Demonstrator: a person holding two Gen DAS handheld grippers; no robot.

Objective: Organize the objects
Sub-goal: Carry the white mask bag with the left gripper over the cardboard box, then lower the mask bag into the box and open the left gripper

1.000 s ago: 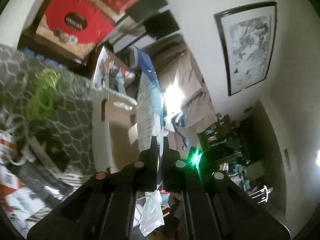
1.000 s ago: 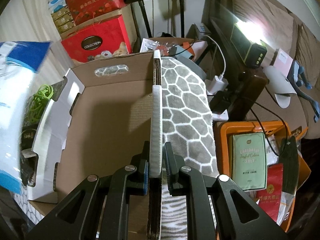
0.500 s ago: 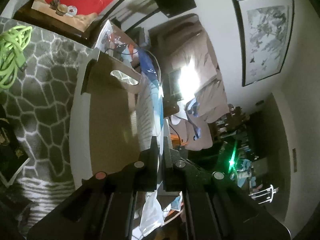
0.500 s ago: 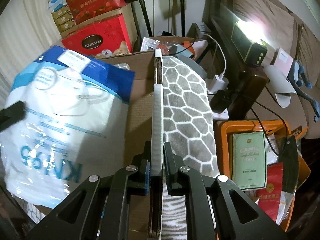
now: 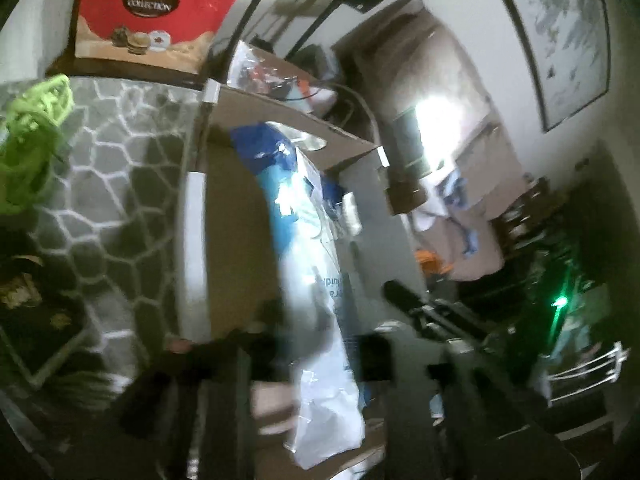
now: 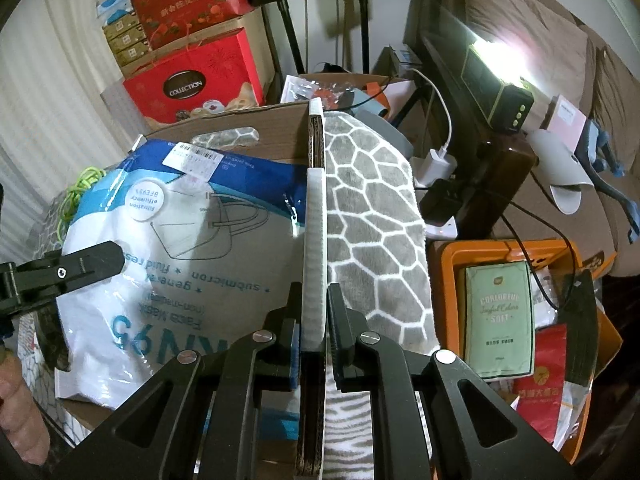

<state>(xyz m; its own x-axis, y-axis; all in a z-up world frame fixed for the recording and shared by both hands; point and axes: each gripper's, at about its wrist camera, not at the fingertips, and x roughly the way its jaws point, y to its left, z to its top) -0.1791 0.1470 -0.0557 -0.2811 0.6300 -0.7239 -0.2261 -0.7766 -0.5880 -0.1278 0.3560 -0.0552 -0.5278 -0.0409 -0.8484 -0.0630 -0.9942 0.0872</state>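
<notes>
Cardboard fills the near foreground of the right wrist view: the right gripper (image 6: 314,322) is clamped on the upright side wall of the cardboard box (image 6: 316,216), holding it steady. A grey-and-white patterned blanket (image 6: 372,208) drapes against the outside of that wall.

Just beyond, the bag of KN95 face masks (image 6: 168,248) now lies inside the box, covering most of its floor. A second ago the box was bare and the bag only hung at its left edge, pinched in the left gripper (image 6: 86,264). That gripper's black finger now rests at the bag's left side, but whether it has let go I cannot tell; the left wrist view is badly blurred, showing only the bag (image 5: 316,280) stretching forward from the gripper into the box. My reading is that this item is delivered and needs only release.

Left of the box, a green cable (image 6: 80,188) lies on the blanket, possibly the next thing to gather. To the right, an orange bin (image 6: 448,256) holds a pale green packet (image 6: 500,320) and red packaging (image 6: 540,380).

Further back stand a red gift box marked COLLECTION (image 6: 192,80), other stacked cartons, and a brown sofa (image 6: 520,20).
</notes>
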